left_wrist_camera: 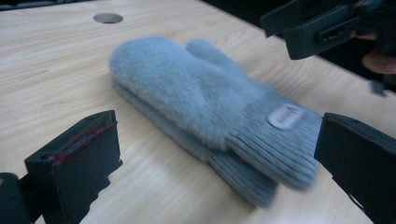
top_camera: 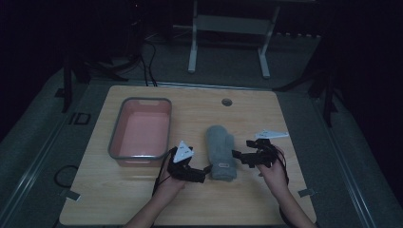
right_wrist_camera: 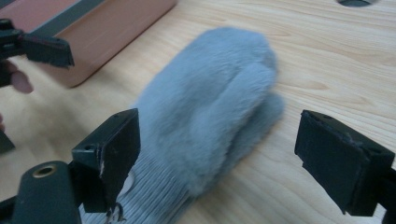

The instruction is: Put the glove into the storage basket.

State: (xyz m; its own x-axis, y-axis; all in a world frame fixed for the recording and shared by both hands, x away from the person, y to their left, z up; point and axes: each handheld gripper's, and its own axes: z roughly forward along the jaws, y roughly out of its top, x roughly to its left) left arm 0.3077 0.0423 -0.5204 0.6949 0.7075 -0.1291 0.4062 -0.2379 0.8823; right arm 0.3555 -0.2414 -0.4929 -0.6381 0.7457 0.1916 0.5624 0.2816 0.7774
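A pair of fluffy grey mittens (top_camera: 220,151) lies stacked on the wooden table, cuffs toward the person. The ribbed cuff carries a small pale label (left_wrist_camera: 284,116). My left gripper (top_camera: 201,172) sits just left of the cuff, open, with the cuff (left_wrist_camera: 273,154) between its spread jaws and not touched. My right gripper (top_camera: 240,156) is at the mittens' right side, also open, and its jaws straddle the mittens (right_wrist_camera: 210,107) near the cuff. In the left gripper view the right gripper (left_wrist_camera: 322,25) appears at the upper right.
A pink rectangular bin (top_camera: 140,130) with a grey rim stands left of the mittens, and it appears as a bin (right_wrist_camera: 107,32) in the right gripper view. A round hole (top_camera: 226,101) is in the table's far middle. Dark floor, cables and a white stand lie beyond.
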